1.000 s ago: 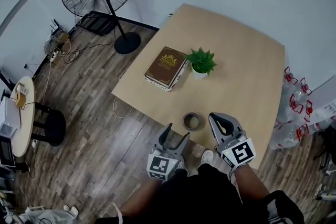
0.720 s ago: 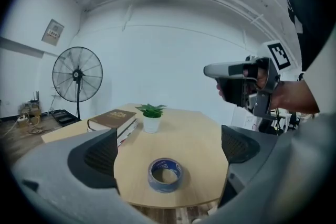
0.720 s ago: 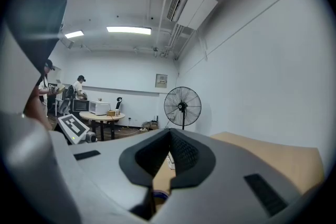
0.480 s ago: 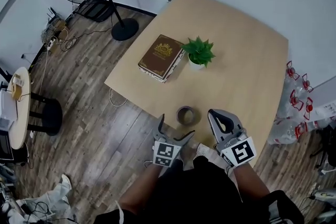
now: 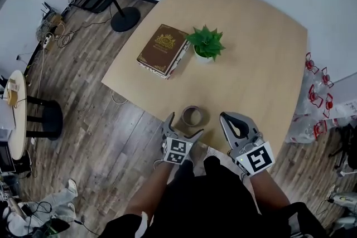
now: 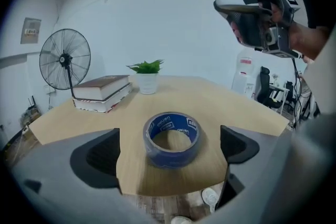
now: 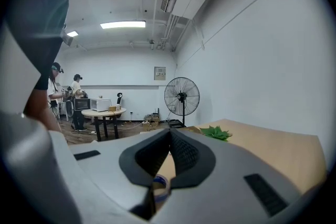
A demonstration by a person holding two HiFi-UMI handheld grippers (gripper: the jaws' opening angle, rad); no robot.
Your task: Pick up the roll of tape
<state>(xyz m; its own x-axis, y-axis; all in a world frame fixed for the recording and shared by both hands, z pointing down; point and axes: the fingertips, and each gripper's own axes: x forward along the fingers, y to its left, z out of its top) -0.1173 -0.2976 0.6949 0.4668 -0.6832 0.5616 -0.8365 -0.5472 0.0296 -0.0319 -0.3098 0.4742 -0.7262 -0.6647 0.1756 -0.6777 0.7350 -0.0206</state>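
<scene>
Wood table (image 5: pixel 262 64): L gripper (image 5: pixel 184 126) jaws wide, roll of tape (image 6: pixel 172 138) between (no contact); R gripper (image 7: pixel 169 136) jaws closed, empty.

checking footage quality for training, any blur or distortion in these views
Head view: evenly lit, sharp, mild wide-angle bending at the edges. Left gripper view: strong fisheye with dark corners; roll of tape slightly smeared, the near fingers soft. Right gripper view: same fisheye, ceiling light bright white.
</scene>
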